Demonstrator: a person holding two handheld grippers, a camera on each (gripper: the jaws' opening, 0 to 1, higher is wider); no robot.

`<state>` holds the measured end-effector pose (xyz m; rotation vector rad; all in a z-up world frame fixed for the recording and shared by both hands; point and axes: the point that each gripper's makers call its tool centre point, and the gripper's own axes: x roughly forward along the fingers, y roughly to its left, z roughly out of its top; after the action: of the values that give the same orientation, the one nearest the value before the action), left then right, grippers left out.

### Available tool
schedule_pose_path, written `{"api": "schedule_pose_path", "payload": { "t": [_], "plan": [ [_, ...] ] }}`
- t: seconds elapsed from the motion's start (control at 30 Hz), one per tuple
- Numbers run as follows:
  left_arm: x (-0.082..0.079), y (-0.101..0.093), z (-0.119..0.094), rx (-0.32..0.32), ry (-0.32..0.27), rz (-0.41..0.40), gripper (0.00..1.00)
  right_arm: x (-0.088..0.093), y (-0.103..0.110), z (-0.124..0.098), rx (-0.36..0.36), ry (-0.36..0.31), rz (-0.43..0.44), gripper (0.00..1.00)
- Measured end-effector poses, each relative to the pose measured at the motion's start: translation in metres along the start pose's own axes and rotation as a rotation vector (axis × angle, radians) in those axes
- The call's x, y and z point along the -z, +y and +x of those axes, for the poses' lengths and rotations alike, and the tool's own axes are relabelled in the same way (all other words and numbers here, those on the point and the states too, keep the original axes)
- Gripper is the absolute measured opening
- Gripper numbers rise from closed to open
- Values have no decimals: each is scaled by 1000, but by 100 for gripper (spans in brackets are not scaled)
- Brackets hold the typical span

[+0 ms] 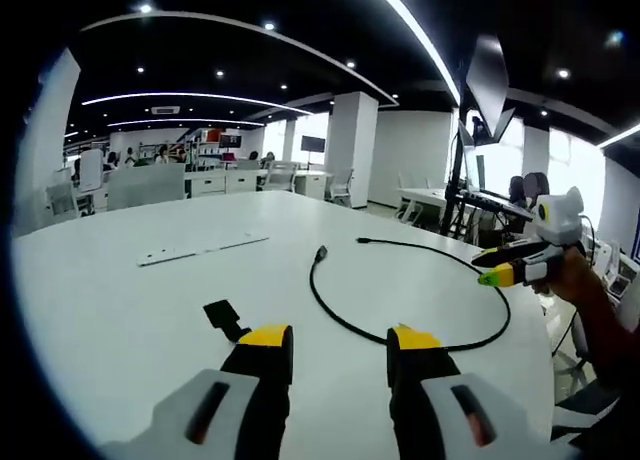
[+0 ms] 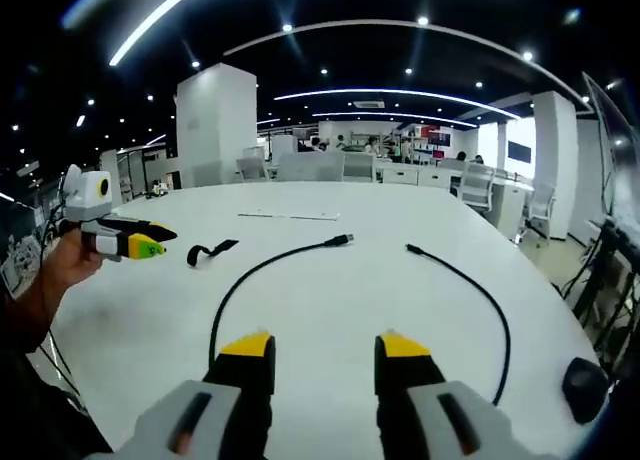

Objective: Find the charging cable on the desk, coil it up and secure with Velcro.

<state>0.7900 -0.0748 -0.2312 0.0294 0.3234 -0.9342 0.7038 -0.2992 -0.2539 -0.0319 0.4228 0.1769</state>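
Observation:
A black charging cable (image 1: pixel 345 323) lies in an open loop on the white table (image 1: pixel 120 310), its two plug ends apart at the far side. A short black Velcro strap (image 1: pixel 225 318) lies flat to the left of it. My left gripper (image 1: pixel 340 340) hovers open over the table between the strap and the loop, holding nothing. My right gripper (image 1: pixel 512 267) comes in from the right, above the loop's edge. In the right gripper view the cable (image 2: pixel 250 273) curves away past my open right gripper (image 2: pixel 325 348); the strap (image 2: pixel 210 250) lies near the left gripper (image 2: pixel 135 242).
A thin white strip (image 1: pixel 200 249) lies farther back on the table. A dark rounded object (image 2: pixel 585 385) sits by the table's right edge. A stand with a dark panel (image 1: pixel 470 150) rises behind the table. Office desks and chairs fill the background.

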Motion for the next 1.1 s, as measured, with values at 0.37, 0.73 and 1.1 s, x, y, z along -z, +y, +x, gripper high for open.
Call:
{"api": "schedule_pose_path", "payload": {
  "t": [0.37,0.73,1.1],
  "plan": [
    [-10,2,34,17,20,21,35,-8,-24,9,40,-11,14,40],
    [-3,9,67,33,58,-10,34,-19,-47,19,83,-18,16,38],
    [-3,8,89,13,76,24,34,-21,-62,29,100,-7,35,38]
  ]
}}
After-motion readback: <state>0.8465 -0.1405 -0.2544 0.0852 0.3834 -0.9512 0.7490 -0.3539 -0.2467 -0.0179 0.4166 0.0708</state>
